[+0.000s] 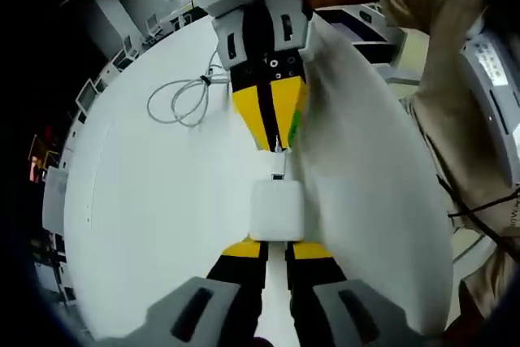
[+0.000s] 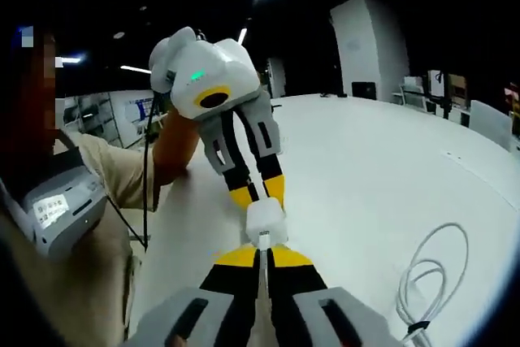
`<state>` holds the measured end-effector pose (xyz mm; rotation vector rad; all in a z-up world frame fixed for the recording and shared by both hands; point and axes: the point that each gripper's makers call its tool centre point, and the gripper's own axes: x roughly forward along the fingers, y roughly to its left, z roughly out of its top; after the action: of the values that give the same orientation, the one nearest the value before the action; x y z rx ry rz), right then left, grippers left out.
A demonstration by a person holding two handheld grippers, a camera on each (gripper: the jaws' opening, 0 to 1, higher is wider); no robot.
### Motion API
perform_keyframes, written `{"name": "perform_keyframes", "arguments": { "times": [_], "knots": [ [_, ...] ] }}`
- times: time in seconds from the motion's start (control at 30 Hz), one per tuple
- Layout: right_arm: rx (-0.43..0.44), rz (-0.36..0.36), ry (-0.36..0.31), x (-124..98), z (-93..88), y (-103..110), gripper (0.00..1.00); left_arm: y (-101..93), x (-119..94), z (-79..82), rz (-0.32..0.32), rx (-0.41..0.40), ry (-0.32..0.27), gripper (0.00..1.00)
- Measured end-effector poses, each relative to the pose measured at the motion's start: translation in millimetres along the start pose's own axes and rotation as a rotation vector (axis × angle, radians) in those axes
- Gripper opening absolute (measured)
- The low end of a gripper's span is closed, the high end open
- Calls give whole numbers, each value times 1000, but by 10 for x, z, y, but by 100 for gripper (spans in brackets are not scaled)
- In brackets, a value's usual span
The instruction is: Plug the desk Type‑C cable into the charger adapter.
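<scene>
Currently L gripper (image 1: 275,251) clamps adapter (image 1: 276,210) above mid-desk (image 1: 146,201), port facing R gripper (image 1: 274,142), whose jaws pinch cable (image 1: 183,99) plug just short of it, aligned for insertion.

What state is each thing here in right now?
Charger adapter: held off the table, clamped in the left gripper.
Type-C plug: pinched in the right gripper, just short of the adapter, not yet inserted.
Cable: loosely coiled on the white table.
</scene>
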<state>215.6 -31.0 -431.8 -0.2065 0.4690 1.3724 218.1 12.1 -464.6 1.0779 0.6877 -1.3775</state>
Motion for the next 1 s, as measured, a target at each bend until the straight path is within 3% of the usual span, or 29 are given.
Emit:
{"name": "perform_keyframes", "arguments": {
  "times": [0.1,0.27,0.53,0.8,1.0],
  "knots": [
    [-21,-11,-21,-31,17,-6,13,7,-4,-4,0,0,0,11],
    [-192,-75,-136,-130,117,20,20,14,-8,-8,0,-1,0,11],
    [-235,-121,-214,-250,52,29,26,8,0,-1,0,2,2,11],
    [-336,-180,-247,-220,33,14,23,1,8,-1,-6,-4,-3,11],
    [-358,-183,-205,-151,-14,12,20,13,1,-12,-9,-4,-3,11]
  ]
}}
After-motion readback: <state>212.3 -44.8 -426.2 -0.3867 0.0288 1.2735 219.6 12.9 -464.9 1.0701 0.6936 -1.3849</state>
